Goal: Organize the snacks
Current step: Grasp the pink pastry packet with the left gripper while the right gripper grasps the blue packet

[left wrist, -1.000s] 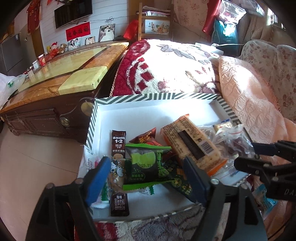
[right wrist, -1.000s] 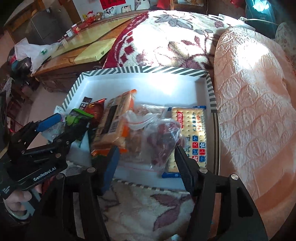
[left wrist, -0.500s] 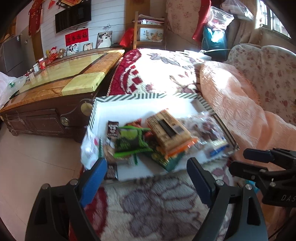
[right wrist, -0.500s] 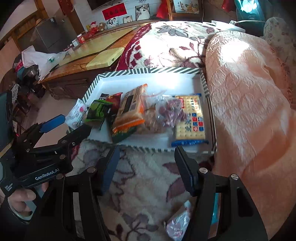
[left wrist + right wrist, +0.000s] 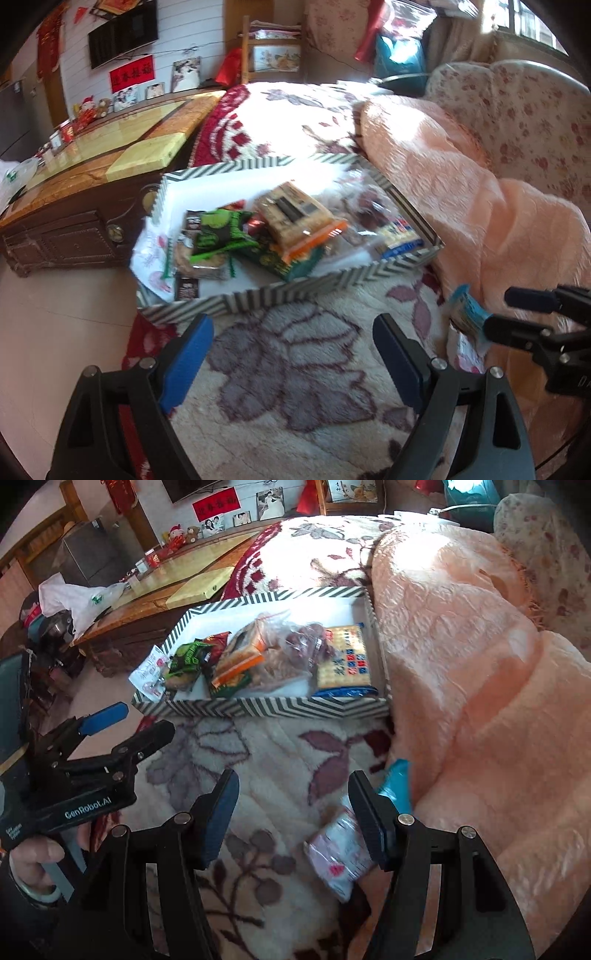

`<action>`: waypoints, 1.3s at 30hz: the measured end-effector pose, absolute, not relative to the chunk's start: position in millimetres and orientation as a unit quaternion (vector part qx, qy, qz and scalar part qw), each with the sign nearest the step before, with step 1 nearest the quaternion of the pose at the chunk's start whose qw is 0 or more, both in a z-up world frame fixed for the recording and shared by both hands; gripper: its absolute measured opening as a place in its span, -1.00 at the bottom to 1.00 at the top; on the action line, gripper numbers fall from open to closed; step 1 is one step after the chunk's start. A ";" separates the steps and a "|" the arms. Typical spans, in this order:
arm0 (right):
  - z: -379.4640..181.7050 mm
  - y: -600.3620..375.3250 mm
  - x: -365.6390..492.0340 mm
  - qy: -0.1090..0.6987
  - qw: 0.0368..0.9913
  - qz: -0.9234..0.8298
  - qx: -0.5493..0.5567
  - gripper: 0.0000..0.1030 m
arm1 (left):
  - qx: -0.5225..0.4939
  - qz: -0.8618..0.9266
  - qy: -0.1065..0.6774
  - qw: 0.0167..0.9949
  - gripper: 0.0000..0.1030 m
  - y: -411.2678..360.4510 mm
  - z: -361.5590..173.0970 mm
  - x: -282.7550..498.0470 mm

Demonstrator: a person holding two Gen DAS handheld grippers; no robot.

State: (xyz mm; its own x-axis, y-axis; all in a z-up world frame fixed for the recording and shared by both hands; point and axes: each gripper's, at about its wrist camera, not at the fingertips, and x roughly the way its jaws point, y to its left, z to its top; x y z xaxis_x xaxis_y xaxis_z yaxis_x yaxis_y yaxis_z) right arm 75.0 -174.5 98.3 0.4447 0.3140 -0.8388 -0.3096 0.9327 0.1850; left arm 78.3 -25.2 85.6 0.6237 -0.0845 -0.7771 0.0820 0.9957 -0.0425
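One striped box (image 5: 295,293) sits on the flowered blanket (image 5: 288,369) ahead of both claws, holding a heap of snacks: one green-and-black packet (image 5: 221,230), one orange-edged cracker pack (image 5: 299,218), one clear bag of reddish pieces (image 5: 303,642), one blue-rimmed biscuit pack (image 5: 345,664), and at least one small dark sachet (image 5: 187,288); others beneath cannot be counted. One white-and-pink wrapper (image 5: 149,672) hangs over the box's left end. Two packets lie outside the box, just beside the right claw (image 5: 291,812): a teal one (image 5: 397,784) and a pink-and-white one (image 5: 340,849), both at its right finger, near the peach quilt (image 5: 480,686). The right claw stands partly apart with only blanket between its fingers. The left claw (image 5: 291,360) is spread wide and likewise holds nothing. A second ago both claws reached over the box with snacks between their tips; since then both have drawn back, so the box now lies well ahead of them, and the two loose packets have come into sight.
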 end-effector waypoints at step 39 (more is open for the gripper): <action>98.5 -246.6 70.3 0.506 0.857 0.092 0.023 0.20 | 0.030 -0.199 0.525 0.827 0.02 -147.8 25.9 90.8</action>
